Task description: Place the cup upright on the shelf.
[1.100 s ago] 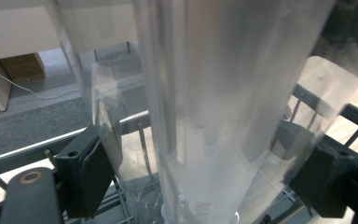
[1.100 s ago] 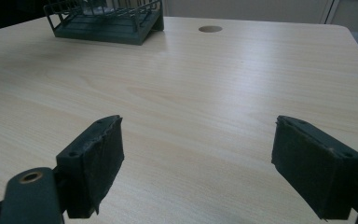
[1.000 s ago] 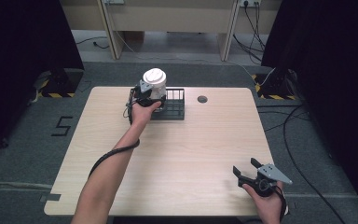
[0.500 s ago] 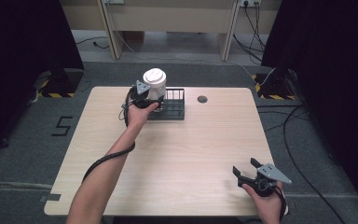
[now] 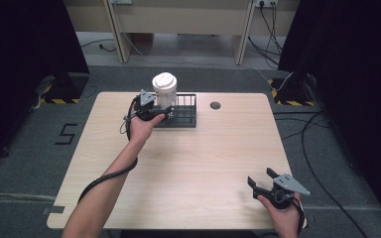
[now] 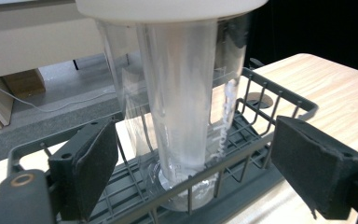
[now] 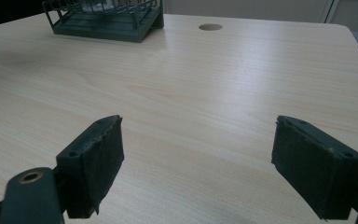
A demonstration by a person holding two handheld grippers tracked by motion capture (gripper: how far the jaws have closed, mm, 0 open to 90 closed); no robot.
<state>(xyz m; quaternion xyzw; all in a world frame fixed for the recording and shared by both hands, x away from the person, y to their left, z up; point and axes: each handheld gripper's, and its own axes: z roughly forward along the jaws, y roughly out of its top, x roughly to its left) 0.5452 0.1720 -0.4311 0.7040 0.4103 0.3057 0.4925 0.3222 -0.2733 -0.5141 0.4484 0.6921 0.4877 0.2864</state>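
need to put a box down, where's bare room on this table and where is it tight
Bare room: the wide middle and near left of the table, between the wire basket and the right gripper. Also the right side beyond the round hole. It is tight at the far edge, where the left gripper sits open around the lidded clear cup in the basket.

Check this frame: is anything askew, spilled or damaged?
Nothing stands out. The clear cup with its white lid stands upright in the wire basket, dry table, and the left gripper is open beside it.
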